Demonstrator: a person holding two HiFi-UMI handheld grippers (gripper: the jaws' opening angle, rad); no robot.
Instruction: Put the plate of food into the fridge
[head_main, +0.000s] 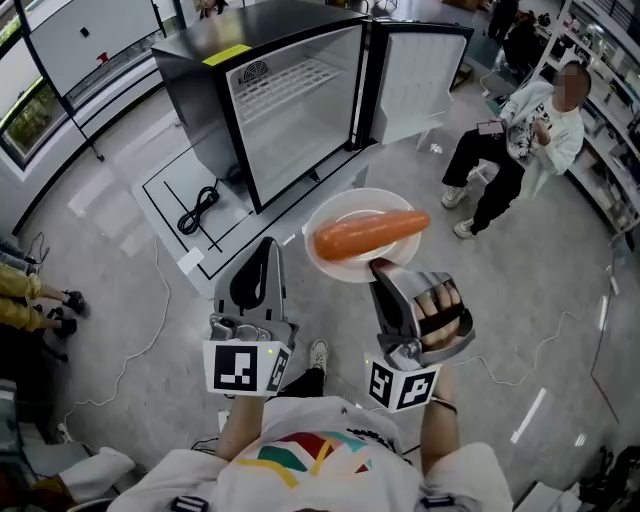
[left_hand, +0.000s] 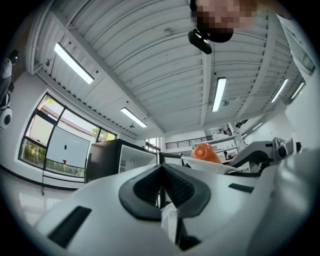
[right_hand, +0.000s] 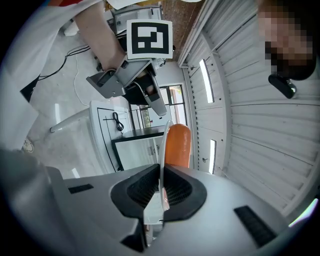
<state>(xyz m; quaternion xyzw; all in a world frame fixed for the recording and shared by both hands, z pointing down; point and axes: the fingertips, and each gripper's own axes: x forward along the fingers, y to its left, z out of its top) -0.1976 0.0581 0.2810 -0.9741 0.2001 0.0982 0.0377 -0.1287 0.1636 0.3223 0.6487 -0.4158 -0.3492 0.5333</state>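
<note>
A white plate (head_main: 338, 212) carrying an orange carrot (head_main: 370, 233) hangs in the air in front of a black fridge (head_main: 200, 90). The fridge door (head_main: 415, 75) stands wide open, and a wire shelf (head_main: 285, 85) shows inside. My right gripper (head_main: 378, 268) is shut on the plate's near rim. The right gripper view shows that thin rim (right_hand: 162, 145) pinched between the pads, with the carrot (right_hand: 177, 145) beyond. My left gripper (head_main: 268, 243) hovers left of the plate, shut and holding nothing. Its own view shows the jaws pressed together, with the carrot (left_hand: 205, 152) to the right.
The fridge stands on a white floor mat (head_main: 170, 185) with a black cable (head_main: 200, 210) coiled on it. A person (head_main: 520, 140) sits at the right near shelving. Someone's feet (head_main: 60, 310) show at the left edge. Thin cables trail over the grey floor.
</note>
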